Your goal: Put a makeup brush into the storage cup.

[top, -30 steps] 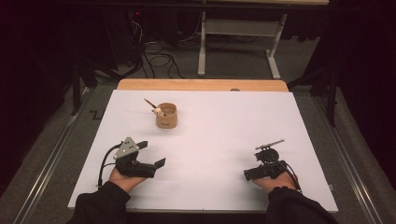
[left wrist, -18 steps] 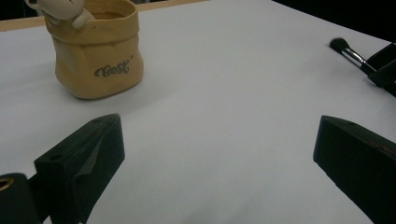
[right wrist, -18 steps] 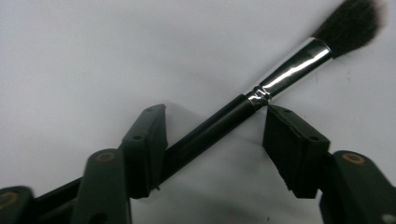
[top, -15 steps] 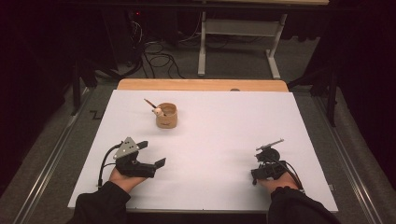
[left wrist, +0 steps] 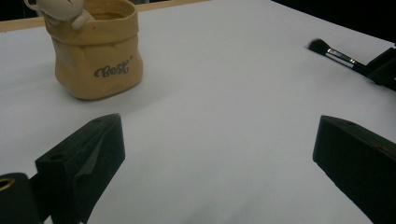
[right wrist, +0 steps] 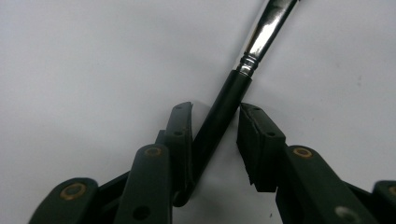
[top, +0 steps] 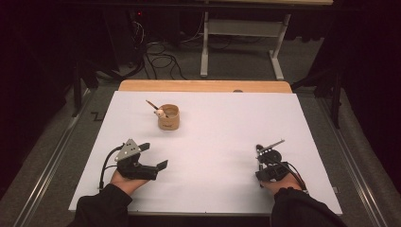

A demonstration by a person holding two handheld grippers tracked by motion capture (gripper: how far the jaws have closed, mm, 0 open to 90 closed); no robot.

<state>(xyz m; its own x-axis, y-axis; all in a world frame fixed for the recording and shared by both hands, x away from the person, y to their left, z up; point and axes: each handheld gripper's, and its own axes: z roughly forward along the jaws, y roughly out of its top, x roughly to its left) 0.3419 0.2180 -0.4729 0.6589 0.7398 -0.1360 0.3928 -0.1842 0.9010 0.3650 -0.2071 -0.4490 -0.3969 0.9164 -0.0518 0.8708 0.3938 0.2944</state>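
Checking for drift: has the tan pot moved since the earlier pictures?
No. The tan pot sits in the same spot below the table's wooden edge.

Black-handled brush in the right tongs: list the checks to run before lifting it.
1. Black-handled brush with silver ferrule between the right tongs, whose jaws have just been closing: ok.
2. Both pads touching the handle: ok.
3. Handle square in the grip: not ok, it crosses at a slant.
4. Left tongs open and empty: ok.
5. White table bare between brush and tan bag-shaped cup: ok.
6. Room in the cup: cannot tell.
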